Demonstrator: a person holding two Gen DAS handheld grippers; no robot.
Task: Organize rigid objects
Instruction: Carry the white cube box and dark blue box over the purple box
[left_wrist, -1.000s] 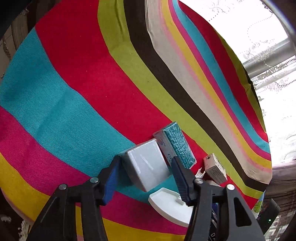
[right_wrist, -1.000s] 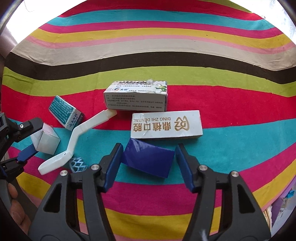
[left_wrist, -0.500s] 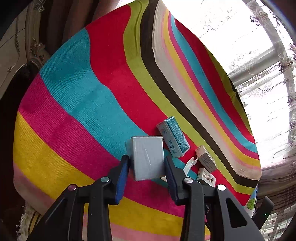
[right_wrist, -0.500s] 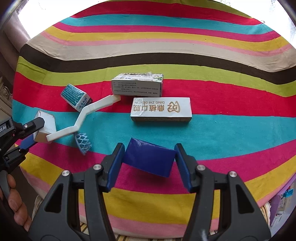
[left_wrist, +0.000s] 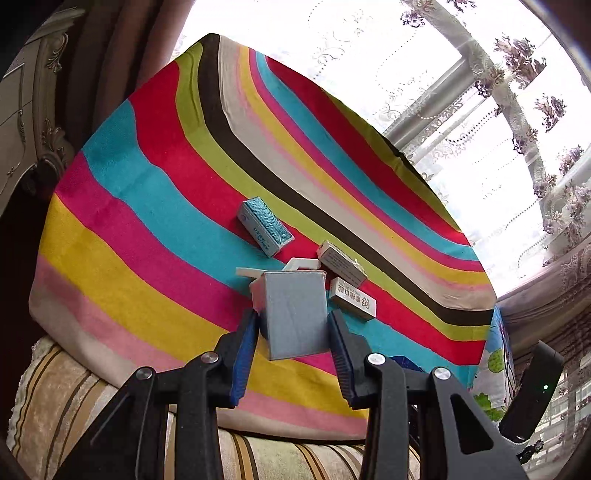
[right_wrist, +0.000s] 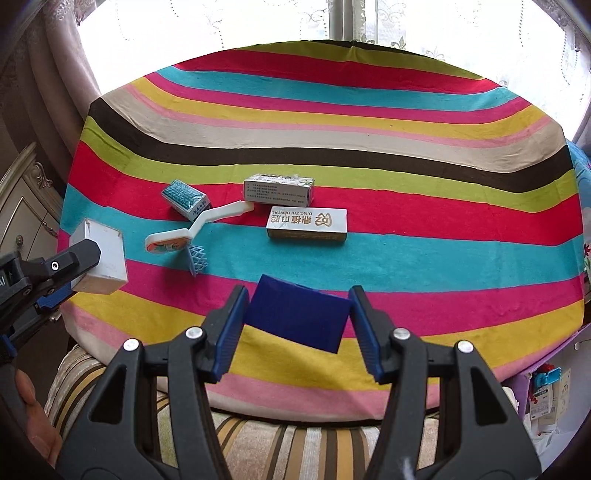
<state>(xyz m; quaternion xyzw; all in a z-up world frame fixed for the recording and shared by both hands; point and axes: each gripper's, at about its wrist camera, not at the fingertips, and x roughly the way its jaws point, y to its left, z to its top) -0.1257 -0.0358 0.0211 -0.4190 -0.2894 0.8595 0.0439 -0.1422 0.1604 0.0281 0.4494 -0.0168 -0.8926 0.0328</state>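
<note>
Rigid boxes, two lifted clear of the striped cloth-covered table (right_wrist: 369, 122): pale grey rectangular carton (left_wrist: 293, 314) clamped in the left gripper (left_wrist: 291, 339), dark blue rectangular box (right_wrist: 299, 317) pinched askew in the right gripper (right_wrist: 295, 317).

Left lying on the cloth: teal-topped small carton (right_wrist: 186, 197), white printed carton (right_wrist: 279, 188), long white carton with gold lettering (right_wrist: 306, 221), white angled plastic handle (right_wrist: 199, 229), small blue lattice piece (right_wrist: 197, 258).

Best carried level and slowly, blue box especially, gripped on a slant and likely to swing; best set down square beside the lying cartons, edges aligned, pads released only once seated.

Right wrist view: both held boxes and full spread. Left wrist view: grey carton's broad face, lattice piece hidden.
</note>
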